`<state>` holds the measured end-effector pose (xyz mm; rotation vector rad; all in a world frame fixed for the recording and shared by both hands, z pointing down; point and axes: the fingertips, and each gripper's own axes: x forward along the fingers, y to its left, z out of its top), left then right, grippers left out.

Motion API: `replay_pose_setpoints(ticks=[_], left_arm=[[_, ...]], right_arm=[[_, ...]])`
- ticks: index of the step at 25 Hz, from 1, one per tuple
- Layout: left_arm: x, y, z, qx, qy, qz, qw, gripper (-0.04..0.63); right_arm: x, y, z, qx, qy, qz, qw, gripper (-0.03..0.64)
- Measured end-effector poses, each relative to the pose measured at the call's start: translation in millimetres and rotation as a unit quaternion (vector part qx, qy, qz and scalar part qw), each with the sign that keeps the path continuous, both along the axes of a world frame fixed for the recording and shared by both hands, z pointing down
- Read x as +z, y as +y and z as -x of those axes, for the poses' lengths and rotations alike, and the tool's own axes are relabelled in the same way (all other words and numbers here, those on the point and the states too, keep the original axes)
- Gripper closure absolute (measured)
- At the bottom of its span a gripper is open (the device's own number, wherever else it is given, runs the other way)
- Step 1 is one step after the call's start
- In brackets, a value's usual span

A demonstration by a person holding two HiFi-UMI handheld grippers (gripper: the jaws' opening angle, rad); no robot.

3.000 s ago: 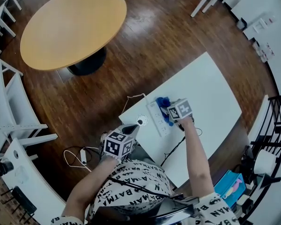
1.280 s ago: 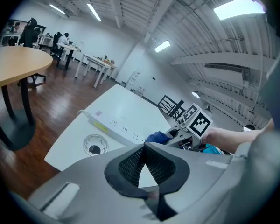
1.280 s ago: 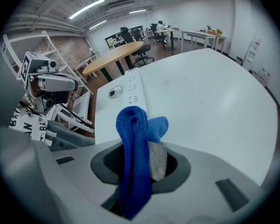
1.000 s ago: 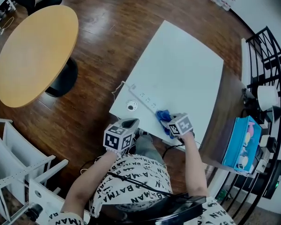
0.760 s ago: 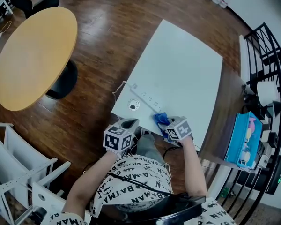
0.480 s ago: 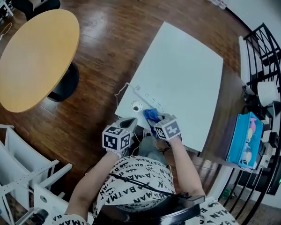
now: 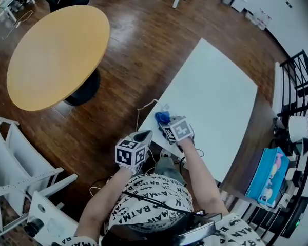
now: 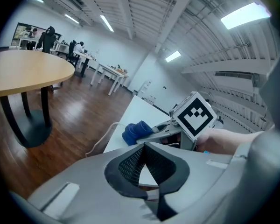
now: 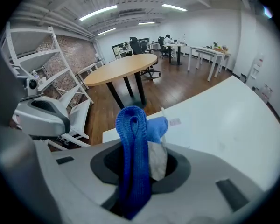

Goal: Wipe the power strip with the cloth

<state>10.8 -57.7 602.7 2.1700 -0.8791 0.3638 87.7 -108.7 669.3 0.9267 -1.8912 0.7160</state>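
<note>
The right gripper (image 9: 144, 168) has its jaws clamped on the folded blue cloth (image 9: 132, 129), which stands out past the jaw tips as a doubled loop. The left gripper (image 8: 142, 147) has its jaws brought together at the tips with nothing between them. In the head view it hangs off the table's near edge, beside the right gripper and clear of the work. Just ahead of the cloth lies the power strip (image 7: 166, 108), at the near left corner of the white table (image 7: 223, 94). We see only a short pale end of it past the cloth. The cloth and the right gripper cover the rest, and we cannot tell whether the cloth is touching it. From that end the cable (image 7: 145, 106) loops off the table edge toward the floor. We judge that the strip's long axis runs roughly in line with the right gripper's jaws, away from the person, with the cable end farthest out. The coming stroke therefore calls for travel along that axis with the cloth pressed on the top face. The right gripper is the nearer one and carries the cloth. We treat the left gripper as free to steady the strip if it slides.
</note>
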Motion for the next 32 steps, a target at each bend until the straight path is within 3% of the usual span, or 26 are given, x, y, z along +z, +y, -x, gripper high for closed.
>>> replay_pose_setpoints(ticks=[13, 32], left_arm=[[6, -8, 19, -0.014, 0.009, 0.013, 0.9998, 0.595], [7, 15, -20, 0.048, 0.022, 0.011, 0.9985, 0.595]], right_arm=[[15, -19, -1, 0.028, 0.021, 0.03, 0.999, 0.489], [19, 84, -79, 0.099, 0.017, 0.067, 0.993, 0.489]])
